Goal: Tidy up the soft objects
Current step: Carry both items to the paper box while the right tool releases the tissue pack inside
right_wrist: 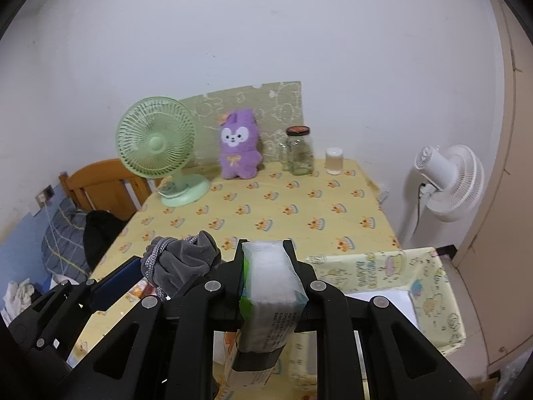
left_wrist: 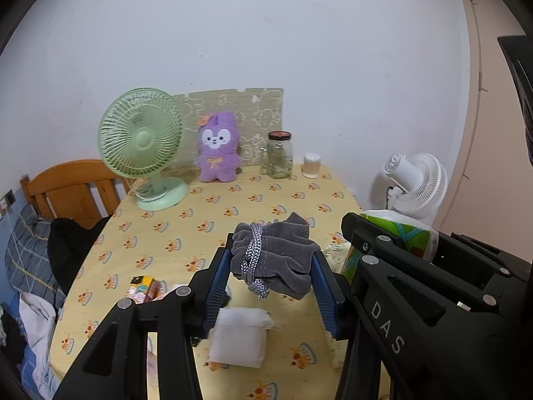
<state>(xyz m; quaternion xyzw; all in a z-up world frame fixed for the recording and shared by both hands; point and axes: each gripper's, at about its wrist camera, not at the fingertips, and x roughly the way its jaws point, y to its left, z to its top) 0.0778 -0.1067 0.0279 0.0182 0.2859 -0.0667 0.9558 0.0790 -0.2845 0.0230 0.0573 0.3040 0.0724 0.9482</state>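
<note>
two soft things held above the table

two grippers are loaded side by side over the yellow tablecloth [left_wrist: 253, 206]. on the left, the left gripper [left_wrist: 271, 276] has its blue fingers [left_wrist: 218, 283] clamped on a grey velvet pouch [left_wrist: 279, 253] wound with a silver cord [left_wrist: 255, 260]; the pouch hangs clear of the cloth, above a white packet [left_wrist: 241, 338] lying on the table. just to its right, the right gripper [right_wrist: 266, 276] has its jaws squeezed narrow on a tissue pack [right_wrist: 271, 286], also held off the surface. further right sits a fabric bin [right_wrist: 433, 286] with a printed lining, its inside looking mostly bare.

the step in hand looks like carrying both items toward a place to put them. the bin seems the likely goal, so the next move calls for bringing each gripper over its rim and lowering before letting go, one at a time so they do not collide. a purple plush [right_wrist: 238, 148] at the back is not yet gathered.
</note>
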